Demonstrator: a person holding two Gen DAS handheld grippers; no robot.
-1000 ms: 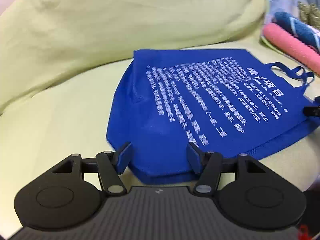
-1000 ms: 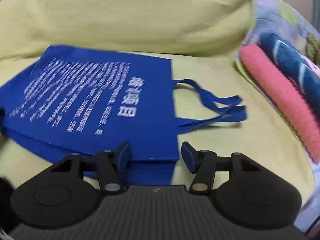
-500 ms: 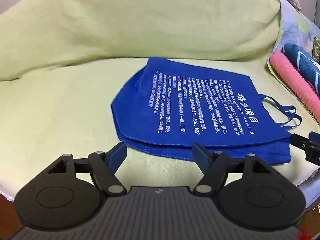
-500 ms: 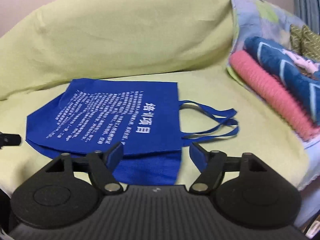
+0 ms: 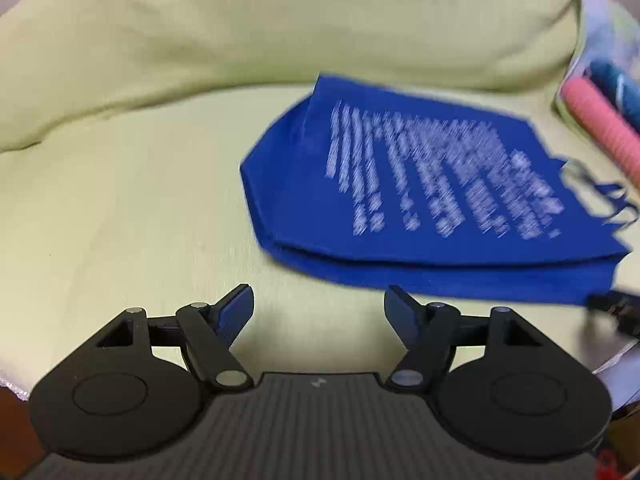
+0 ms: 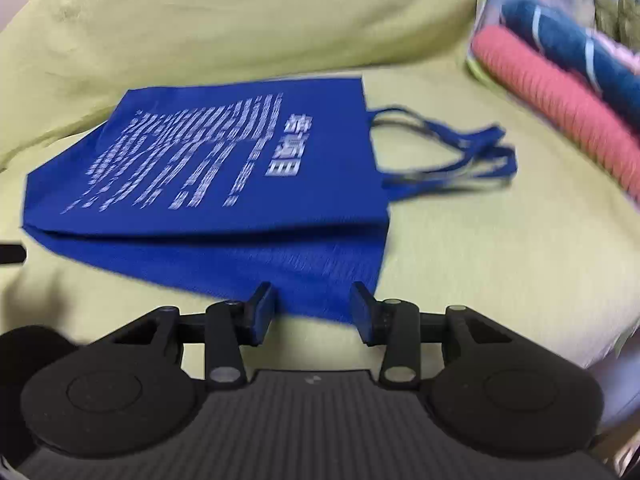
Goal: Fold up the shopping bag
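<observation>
One blue non-woven shopping bag (image 6: 224, 184), white printed text on its upper face, lies flat on the yellow-green sofa cover (image 5: 120, 200). The right wrist view alone shows both handle loops (image 6: 448, 152) in full, trailing toward 3 o'clock from the bag mouth; the left wrist view shows only a blurred scrap of them at the far edge. Left gripper (image 5: 319, 304): jaws wide apart, empty, poised over bare cover, the bag lying toward 1 o'clock. Right gripper (image 6: 313, 312): jaws moderately apart, nothing between them, at the bag's near corner; contact cannot be told. At 2 o'clock: one pink knitted roll (image 6: 560, 100), one dark blue striped roll (image 6: 580, 52). One back cushion (image 5: 280, 20) at 12 o'clock.
</observation>
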